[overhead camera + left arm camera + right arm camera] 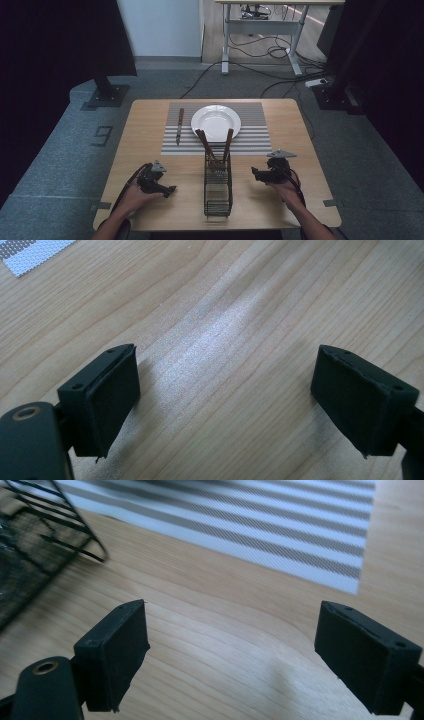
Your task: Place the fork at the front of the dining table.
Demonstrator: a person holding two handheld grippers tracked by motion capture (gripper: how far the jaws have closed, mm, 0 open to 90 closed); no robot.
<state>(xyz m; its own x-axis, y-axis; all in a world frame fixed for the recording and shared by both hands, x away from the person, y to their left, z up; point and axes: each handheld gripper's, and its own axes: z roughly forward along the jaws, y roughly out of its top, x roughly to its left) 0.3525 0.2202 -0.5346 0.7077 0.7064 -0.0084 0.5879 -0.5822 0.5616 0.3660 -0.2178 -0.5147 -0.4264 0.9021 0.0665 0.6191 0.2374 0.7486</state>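
A white plate (216, 121) rests on a grey striped placemat (255, 131) at the table's far middle. A knife with a brown handle (179, 125) lies on the mat left of the plate. A black wire caddy (218, 186) stands at the table's near middle with two brown-handled utensils (216, 145) leaning out of it. My left gripper (170, 190) sits low over the wood left of the caddy, open and holding nothing (225, 390). My right gripper (255, 173) hovers right of the caddy, open and holding nothing (232, 645).
The wooden table (150, 150) has bare wood on both sides of the caddy. The caddy's wire edge (45, 535) and the placemat's corner (300, 545) show in the right gripper view. On the floor beyond are a monitor stand base (106, 95), cables and a desk frame (260, 35).
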